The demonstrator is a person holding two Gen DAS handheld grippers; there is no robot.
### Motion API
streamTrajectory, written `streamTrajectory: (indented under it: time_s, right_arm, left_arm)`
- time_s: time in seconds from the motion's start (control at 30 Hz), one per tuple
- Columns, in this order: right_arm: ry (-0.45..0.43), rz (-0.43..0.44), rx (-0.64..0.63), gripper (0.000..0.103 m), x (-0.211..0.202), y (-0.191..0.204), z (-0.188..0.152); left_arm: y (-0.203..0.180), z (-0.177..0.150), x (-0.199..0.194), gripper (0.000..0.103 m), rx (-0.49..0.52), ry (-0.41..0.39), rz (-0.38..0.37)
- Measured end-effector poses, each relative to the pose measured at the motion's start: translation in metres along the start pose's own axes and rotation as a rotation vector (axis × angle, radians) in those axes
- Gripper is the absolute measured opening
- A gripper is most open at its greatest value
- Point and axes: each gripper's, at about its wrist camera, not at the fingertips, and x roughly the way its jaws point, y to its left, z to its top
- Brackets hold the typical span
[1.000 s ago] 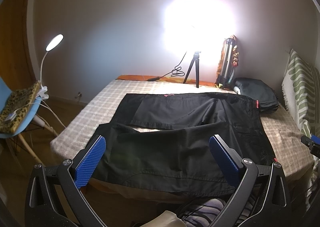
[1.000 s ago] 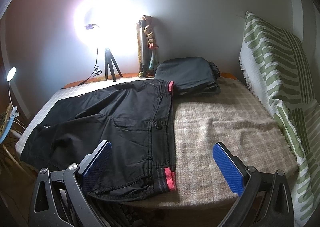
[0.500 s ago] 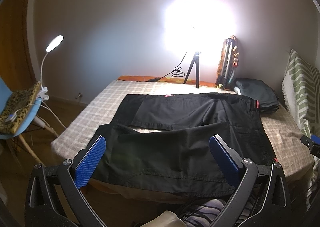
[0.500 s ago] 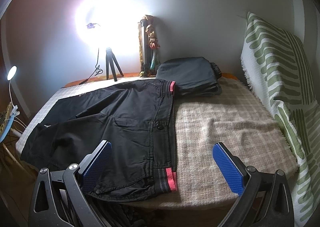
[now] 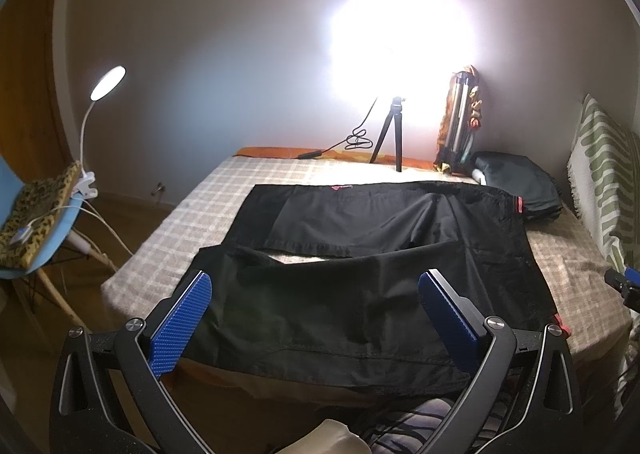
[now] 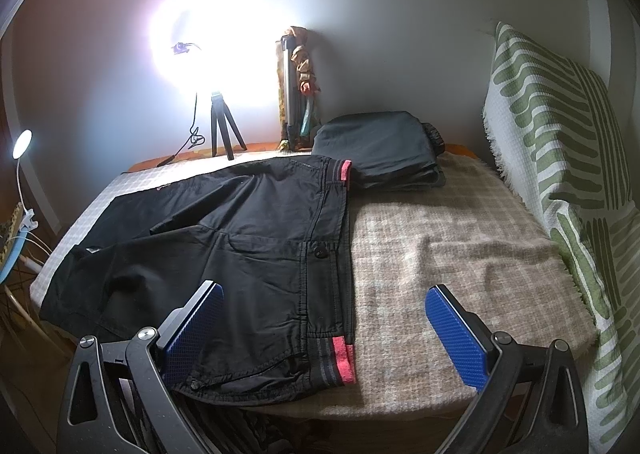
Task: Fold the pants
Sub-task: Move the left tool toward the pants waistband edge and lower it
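Pants (image 5: 360, 286), black with a red-trimmed waistband, lie spread flat on the checked bedspread (image 6: 440, 254), and every place below is given relative to them. Their long axis runs crosswise to both cameras: the waistband end sits toward the striped cushion (image 6: 560, 158), the leg ends toward the desk lamp (image 5: 108, 78). The two legs are apart, one along the near bed edge and one farther back toward the tripod light (image 6: 222, 122), with a sliver of bedspread showing between them. The left gripper (image 5: 316, 290) hangs just in front of the near leg, roughly at its middle, above and short of the cloth, fingers spread wide and holding nothing. The right gripper (image 6: 324, 310) hovers at the near waistband corner, so that the corner's red tab lies between its two blue pads (image 6: 456, 334) in the picture; its fingers too are wide apart and empty, touching no fabric as far as can be seen. A folded dark garment (image 6: 380, 150) rests just beyond the far waistband corner. My reading is that the first fold, near leg over far leg, is not yet begun, and each hand is nearest its own grasp point: right for the waistband corner, left for the near leg's edge
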Motion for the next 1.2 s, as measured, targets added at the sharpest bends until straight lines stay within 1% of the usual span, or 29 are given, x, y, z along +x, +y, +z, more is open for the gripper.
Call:
streamTrajectory:
  time_s: [0.13,0.2,0.3,0.37,0.4,0.47,0.5,0.53,0.6,0.73,0.83,0.93,1.03,1.13,1.2]
  right_arm:
    - [0.004,-0.004,-0.001,0.102,0.004,0.000,0.000]
    - [0.010,-0.006,0.001,0.102,0.007,-0.001,0.001]
    - [0.012,-0.011,-0.004,0.102,0.013,-0.002,0.003]
    - [0.012,-0.019,-0.017,0.102,0.017,-0.002,0.005]
    - [0.012,-0.022,-0.021,0.102,0.019,-0.002,0.006]
    - [0.015,-0.028,-0.026,0.102,0.025,-0.003,0.008]
    - [0.018,-0.027,-0.024,0.102,0.028,-0.004,0.009]
    - [0.018,-0.026,-0.022,0.102,0.030,-0.004,0.009]
    - [0.025,-0.022,-0.015,0.102,0.036,-0.006,0.010]
    - [0.047,-0.025,-0.008,0.102,0.051,-0.007,0.011]
    - [0.057,-0.025,-0.004,0.102,0.060,-0.009,0.013]
    - [0.070,-0.032,0.005,0.102,0.070,-0.012,0.015]
    - [0.087,-0.026,0.015,0.102,0.082,-0.015,0.018]
    - [0.100,-0.019,0.000,0.102,0.094,-0.015,0.021]
    - [0.118,0.009,-0.016,0.102,0.102,-0.013,0.021]
  left_arm:
    - [0.007,-0.001,0.010,0.103,-0.001,0.016,0.002]
    - [0.013,0.000,0.017,0.103,-0.005,0.031,-0.010]
    - [0.028,-0.001,0.031,0.103,-0.029,0.052,-0.051]
    - [0.042,-0.001,0.040,0.103,-0.057,0.047,-0.097]
    - [0.050,0.000,0.045,0.103,-0.074,0.052,-0.108]
    - [0.065,0.005,0.061,0.103,-0.100,0.073,-0.105]
    - [0.072,0.007,0.069,0.102,-0.105,0.084,-0.091]
    - [0.079,0.011,0.079,0.101,-0.106,0.095,-0.083]
    - [0.091,0.017,0.100,0.091,-0.109,0.129,-0.076]
    - [0.115,0.031,0.146,0.089,-0.156,0.203,-0.089]
    - [0.122,0.039,0.178,0.086,-0.154,0.249,-0.086]
    - [0.129,0.046,0.210,0.082,-0.180,0.297,-0.085]
    - [0.131,0.050,0.234,0.081,-0.192,0.327,-0.089]
    - [0.133,0.049,0.251,0.081,-0.208,0.360,-0.076]
    - [0.136,0.047,0.263,0.081,-0.213,0.383,-0.070]
